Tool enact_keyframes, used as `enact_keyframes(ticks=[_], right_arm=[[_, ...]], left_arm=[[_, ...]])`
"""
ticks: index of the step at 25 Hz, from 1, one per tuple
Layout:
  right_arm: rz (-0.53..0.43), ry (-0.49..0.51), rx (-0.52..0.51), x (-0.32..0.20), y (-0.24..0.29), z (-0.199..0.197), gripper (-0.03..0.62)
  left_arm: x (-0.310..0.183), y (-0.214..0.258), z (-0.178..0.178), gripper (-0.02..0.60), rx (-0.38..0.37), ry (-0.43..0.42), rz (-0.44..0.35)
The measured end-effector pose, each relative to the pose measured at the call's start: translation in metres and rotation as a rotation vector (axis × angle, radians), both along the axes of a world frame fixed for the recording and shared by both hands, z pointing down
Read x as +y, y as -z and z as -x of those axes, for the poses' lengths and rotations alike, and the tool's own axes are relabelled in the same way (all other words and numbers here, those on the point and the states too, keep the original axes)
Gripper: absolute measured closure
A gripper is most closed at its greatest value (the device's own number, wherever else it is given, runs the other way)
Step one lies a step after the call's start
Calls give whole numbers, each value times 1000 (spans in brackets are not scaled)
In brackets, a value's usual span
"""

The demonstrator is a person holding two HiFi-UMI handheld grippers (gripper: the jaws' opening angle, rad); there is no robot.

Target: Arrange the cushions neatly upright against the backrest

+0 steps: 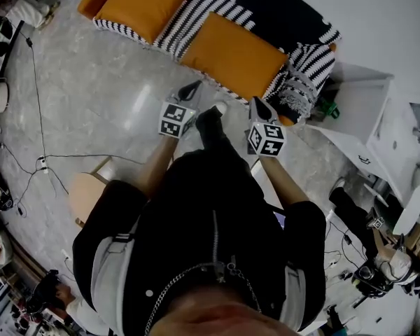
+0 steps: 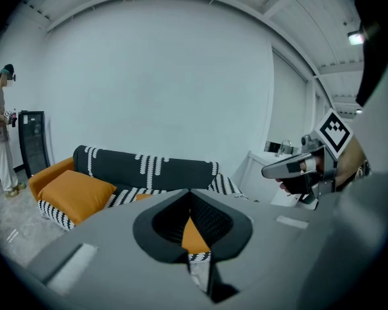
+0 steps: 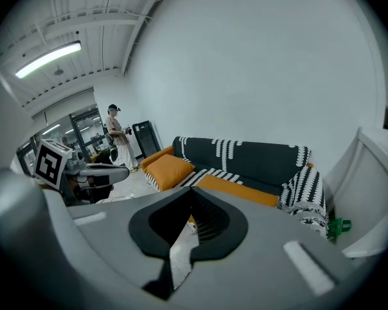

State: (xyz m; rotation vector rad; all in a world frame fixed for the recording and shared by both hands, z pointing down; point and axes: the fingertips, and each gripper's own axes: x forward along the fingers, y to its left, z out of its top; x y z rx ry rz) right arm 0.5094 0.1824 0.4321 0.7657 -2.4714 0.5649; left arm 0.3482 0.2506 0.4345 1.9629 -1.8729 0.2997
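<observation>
Two orange cushions lie flat on the seat of a sofa (image 1: 280, 9) draped in a black-and-white throw. One cushion (image 1: 140, 7) is on the left, the other (image 1: 234, 54) on the right. My left gripper (image 1: 191, 89) and right gripper (image 1: 259, 105) hover side by side above the floor, just short of the right cushion, both shut and empty. In the left gripper view the left cushion (image 2: 74, 192) lies before the backrest (image 2: 149, 170), and the right gripper (image 2: 291, 168) shows at the side. The right gripper view shows both cushions (image 3: 168, 170) (image 3: 236, 189) flat.
A white cabinet (image 1: 364, 117) stands right of the sofa, with a green object (image 3: 336, 225) at its foot. Cables (image 1: 42, 163) run across the floor on the left near a round stool (image 1: 87, 194). A person (image 3: 116, 137) stands far back by a black unit.
</observation>
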Motion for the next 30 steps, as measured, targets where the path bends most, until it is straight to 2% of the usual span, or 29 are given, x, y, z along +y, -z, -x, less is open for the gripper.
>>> enact_keyframes(ticks=[10, 20, 26, 30], right_arm=[[54, -55, -1, -51, -9, 47, 591], [102, -92, -3, -94, -21, 81, 591], [132, -45, 7, -109, -37, 106, 591], [109, -16, 0, -122, -33, 121, 591]], left_arm=[[-51, -15, 49, 578, 10, -48, 61], [-99, -22, 79, 578, 6, -95, 114], [-119, -17, 96, 578, -20, -97, 130], [-135, -10, 107, 578, -51, -107, 139]])
